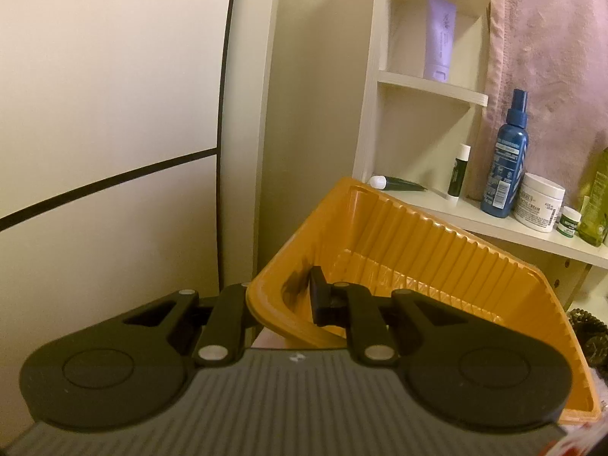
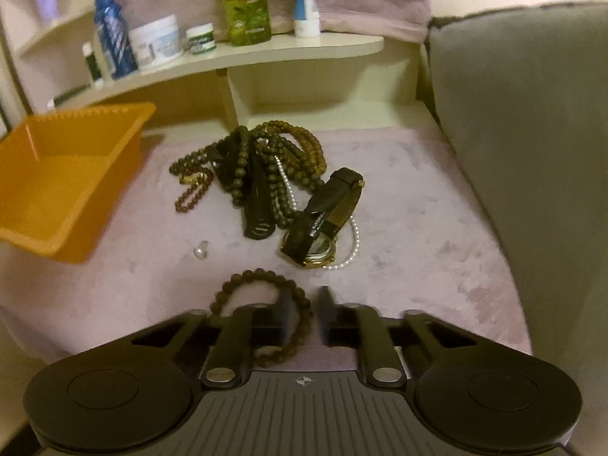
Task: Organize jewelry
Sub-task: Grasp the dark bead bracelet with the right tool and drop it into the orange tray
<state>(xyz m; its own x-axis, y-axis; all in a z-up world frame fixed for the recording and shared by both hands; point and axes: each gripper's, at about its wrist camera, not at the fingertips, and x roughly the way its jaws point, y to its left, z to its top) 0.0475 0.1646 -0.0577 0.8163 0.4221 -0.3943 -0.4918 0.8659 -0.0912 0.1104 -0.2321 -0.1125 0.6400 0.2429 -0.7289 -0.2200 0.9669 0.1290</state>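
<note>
My left gripper (image 1: 283, 300) is shut on the near rim of an orange plastic tray (image 1: 399, 250) and holds it tilted above the surface; the tray looks empty and also shows at the left of the right wrist view (image 2: 64, 174). My right gripper (image 2: 304, 313) is a little open, its fingers straddling one side of a brown bead bracelet (image 2: 262, 281) that lies on the pink cloth (image 2: 418, 228). Beyond it lies a pile of bead necklaces (image 2: 273, 159), a pearl strand (image 2: 355, 243), a gold watch with a black strap (image 2: 323, 224) and a small pearl earring (image 2: 201, 250).
A cream shelf unit (image 2: 304, 47) holds a blue spray bottle (image 1: 505, 163), a white cream jar (image 1: 537, 201), a green bottle (image 2: 245, 3) and tubes. A grey cushion (image 2: 524, 133) bounds the right side. A white wall panel (image 1: 106, 114) is at left.
</note>
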